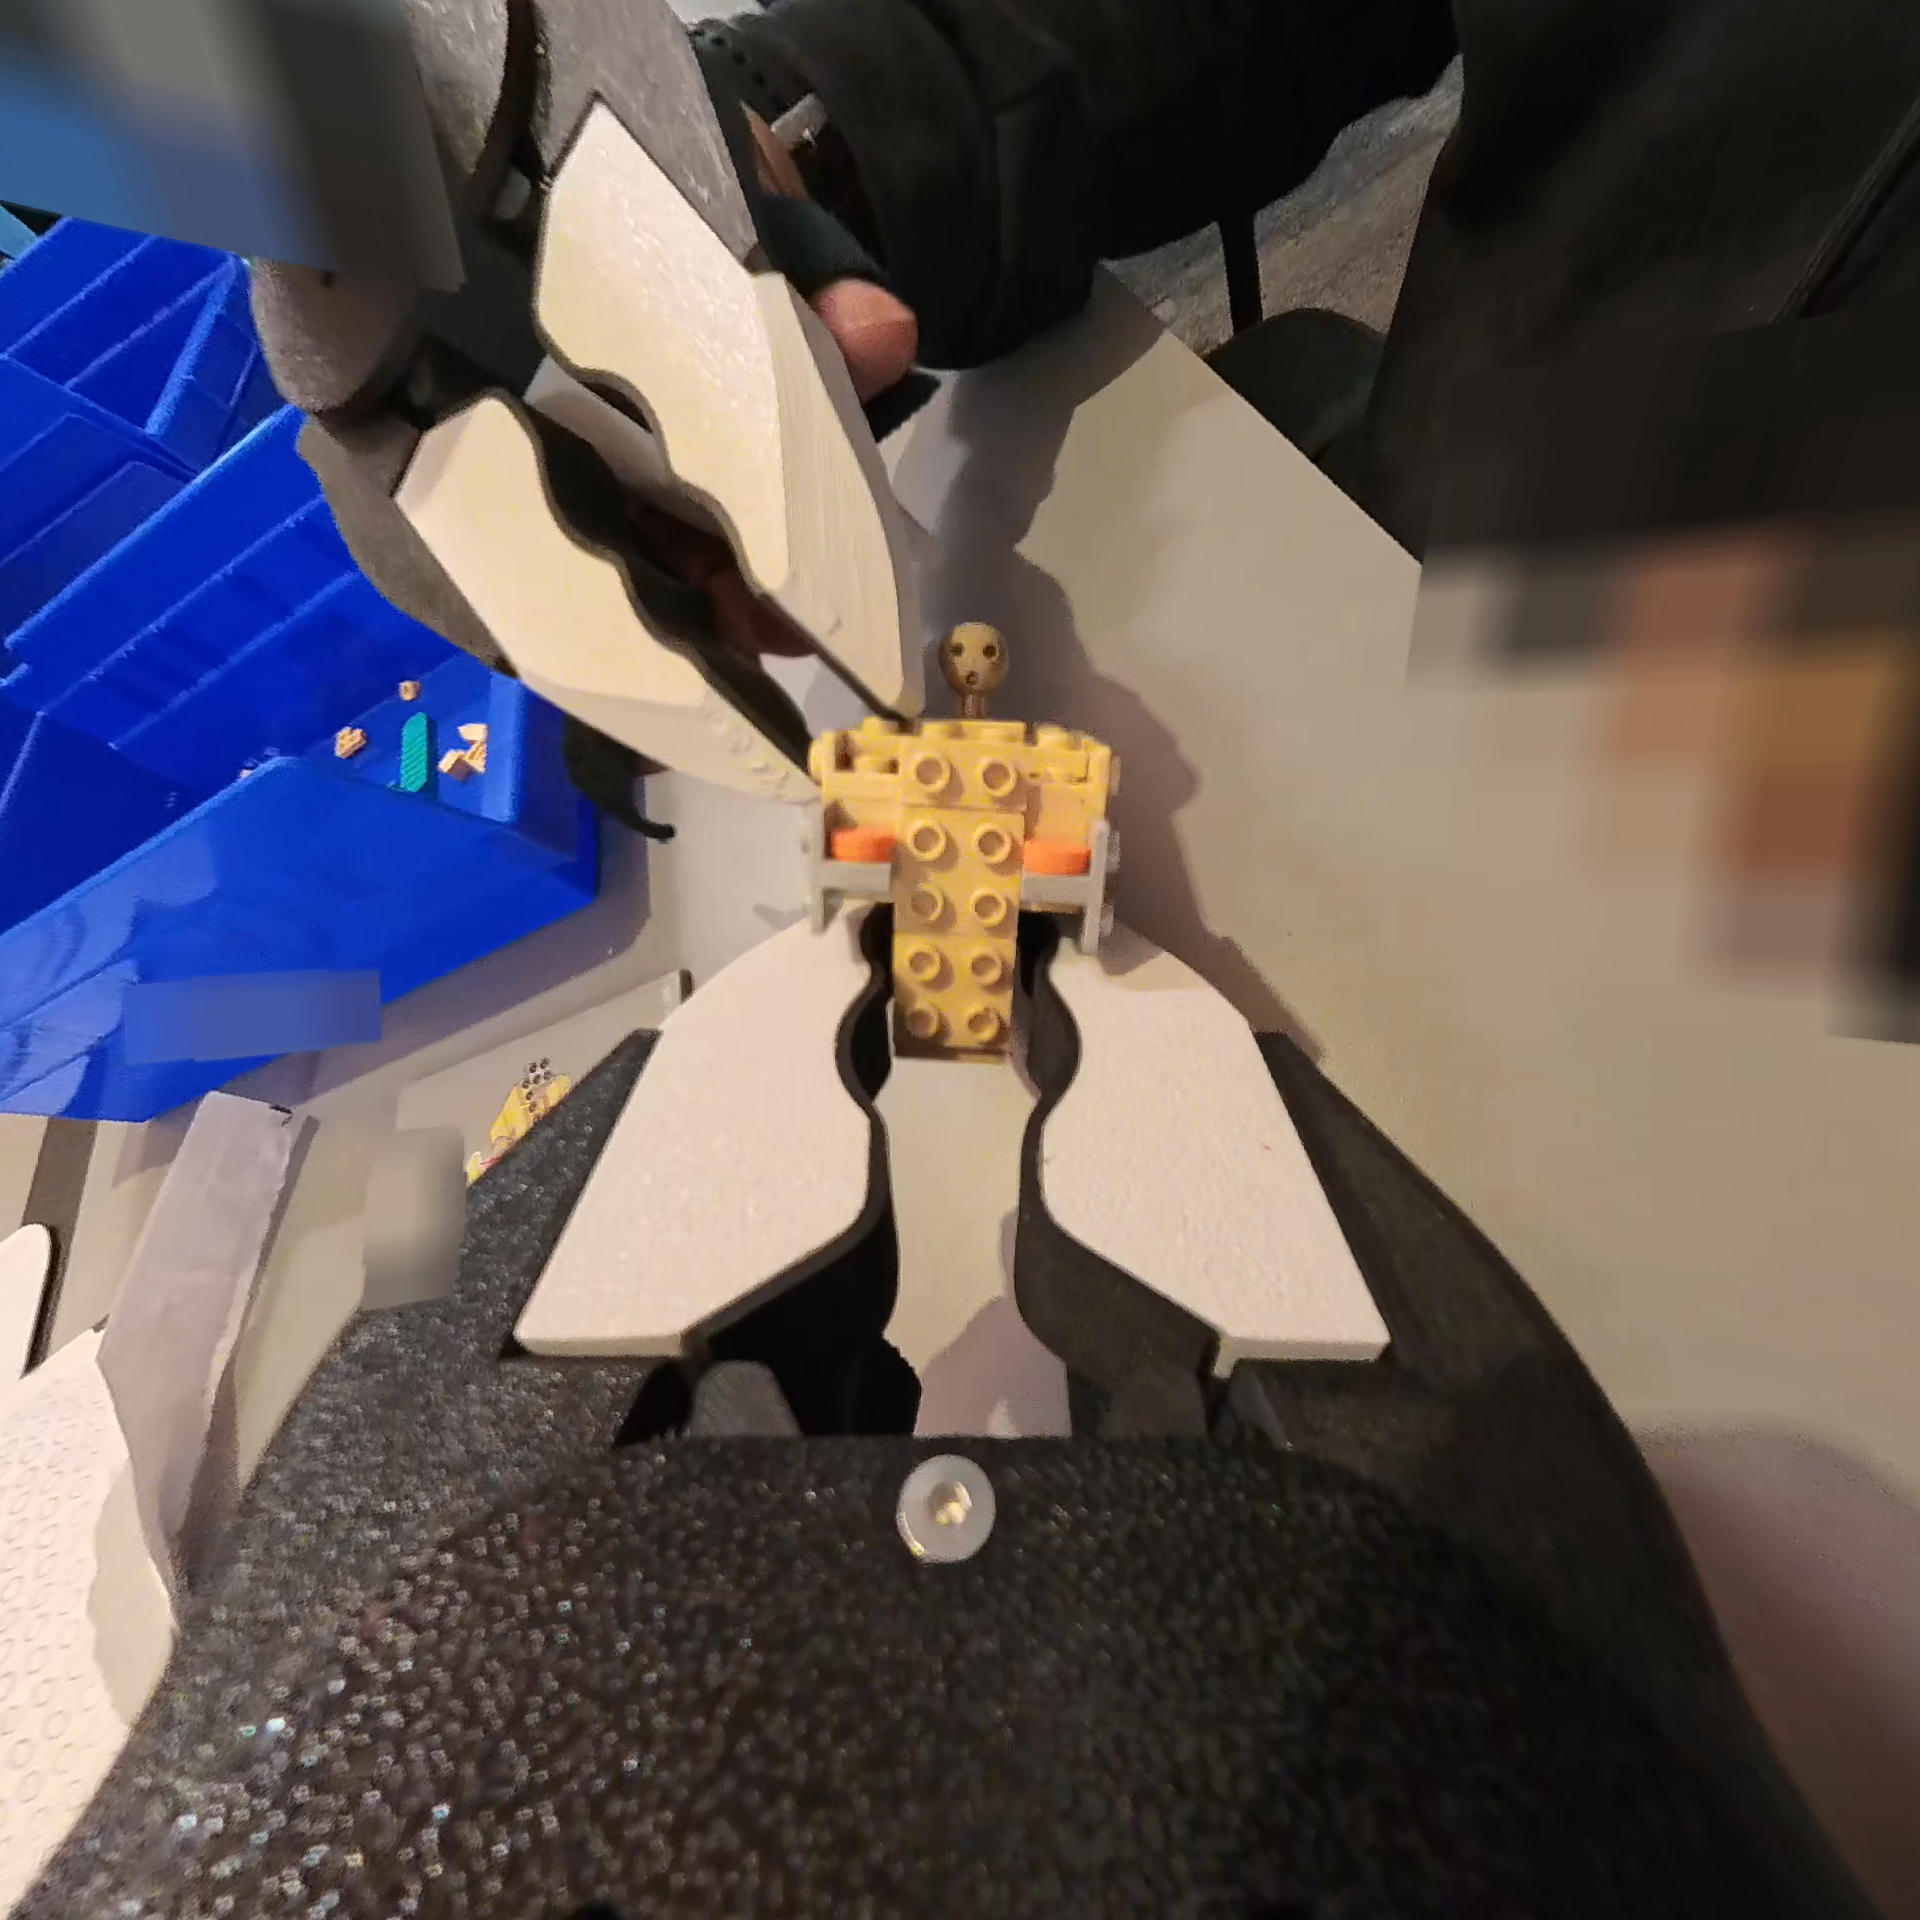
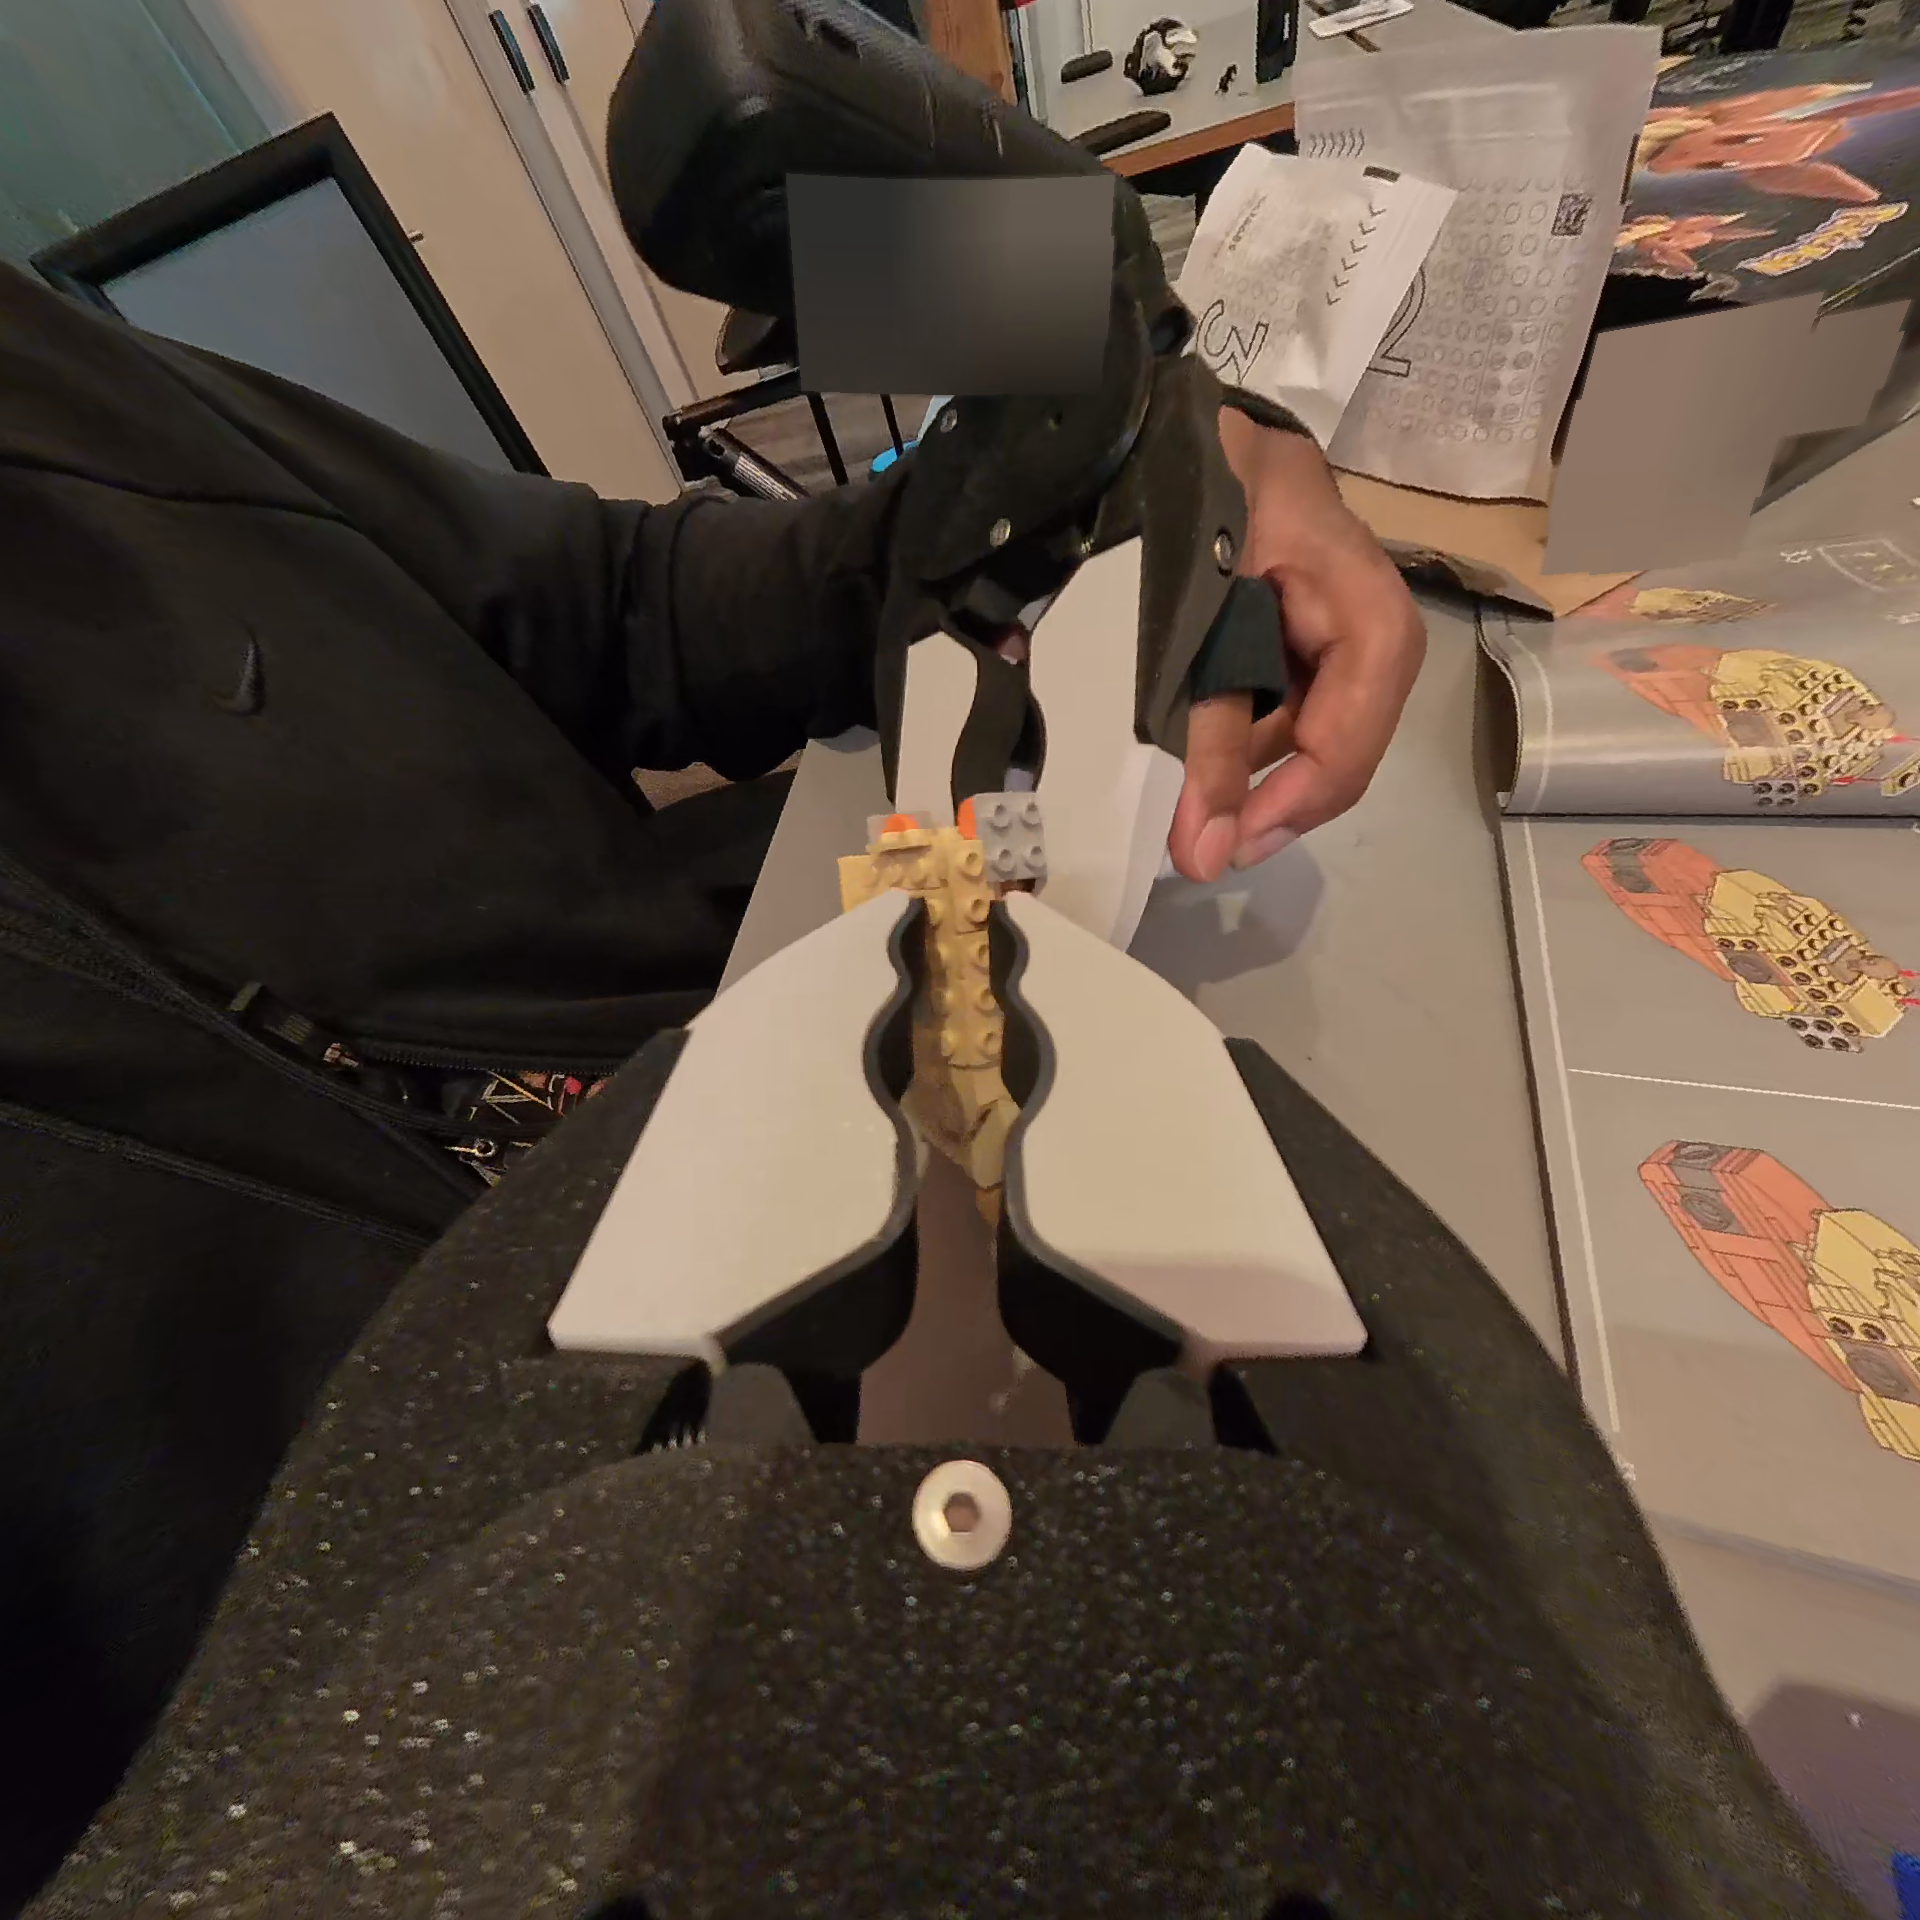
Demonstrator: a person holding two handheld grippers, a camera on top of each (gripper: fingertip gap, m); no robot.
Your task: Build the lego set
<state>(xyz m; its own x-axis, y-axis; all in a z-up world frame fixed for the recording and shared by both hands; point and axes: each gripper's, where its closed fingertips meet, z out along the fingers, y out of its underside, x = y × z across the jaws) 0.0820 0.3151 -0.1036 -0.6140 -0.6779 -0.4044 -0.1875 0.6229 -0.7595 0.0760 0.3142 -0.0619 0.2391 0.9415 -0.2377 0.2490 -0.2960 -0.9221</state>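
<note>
Between both tongs [image 1: 951,997] [image 2: 951,914]: tan studded lego assembly [image 1: 961,862], seemingly orange-accented.

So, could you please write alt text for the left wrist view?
The left hand-held gripper clamps the tan stem of a small tan lego assembly with orange studs. The right hand-held gripper touches its top-left corner; a blue parts bin sits left.

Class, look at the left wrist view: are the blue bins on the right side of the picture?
No: the blue bins fill the picture's left side, beside the tan lego assembly.

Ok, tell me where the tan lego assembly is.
Left wrist view, centre: the tan lego assembly is held between the left gripper and the right gripper, beside the blue bin.
</note>
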